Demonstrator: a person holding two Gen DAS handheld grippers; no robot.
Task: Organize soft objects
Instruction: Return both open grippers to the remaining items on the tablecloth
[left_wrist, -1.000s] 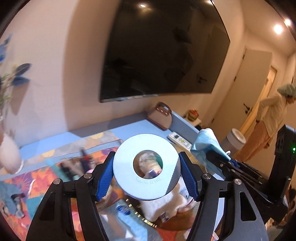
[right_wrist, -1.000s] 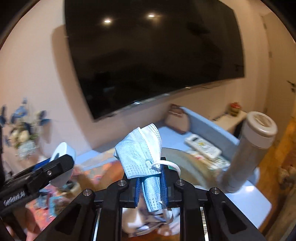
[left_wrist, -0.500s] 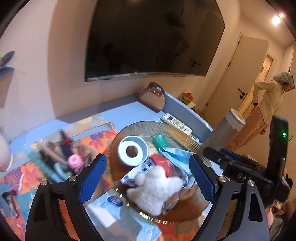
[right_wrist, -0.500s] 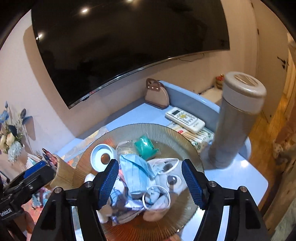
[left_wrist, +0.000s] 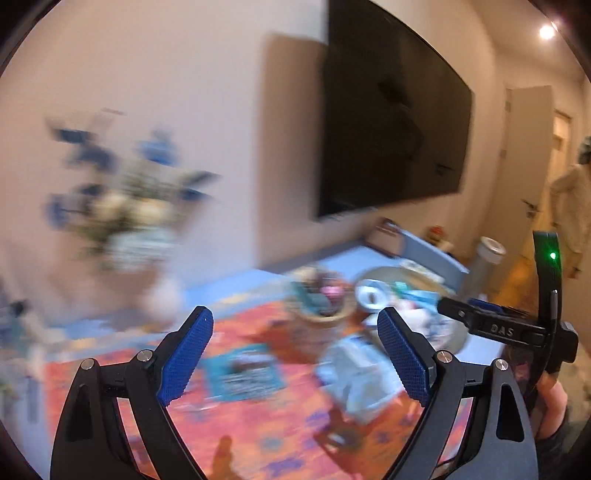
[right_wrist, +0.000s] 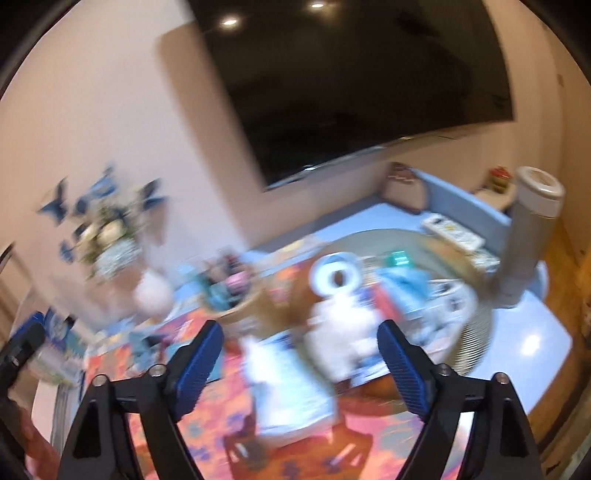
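Lying in the round ribbed tray (right_wrist: 476, 354), the soft things make a blurred heap: a white plush toy (right_wrist: 343, 325), a blue face mask (right_wrist: 404, 280) and a white tape roll (right_wrist: 335, 275) at its far side. My right gripper (right_wrist: 300, 363) is opening, with nothing between its blue pads. My left gripper (left_wrist: 295, 352) stands wide apart and empty above the orange patterned cloth (left_wrist: 258, 424). A tall grey bottle (right_wrist: 528, 243) stands just beside the tray.

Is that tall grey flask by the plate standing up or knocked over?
Upright: the flask stands on the blue table beside the plate, lid on top.
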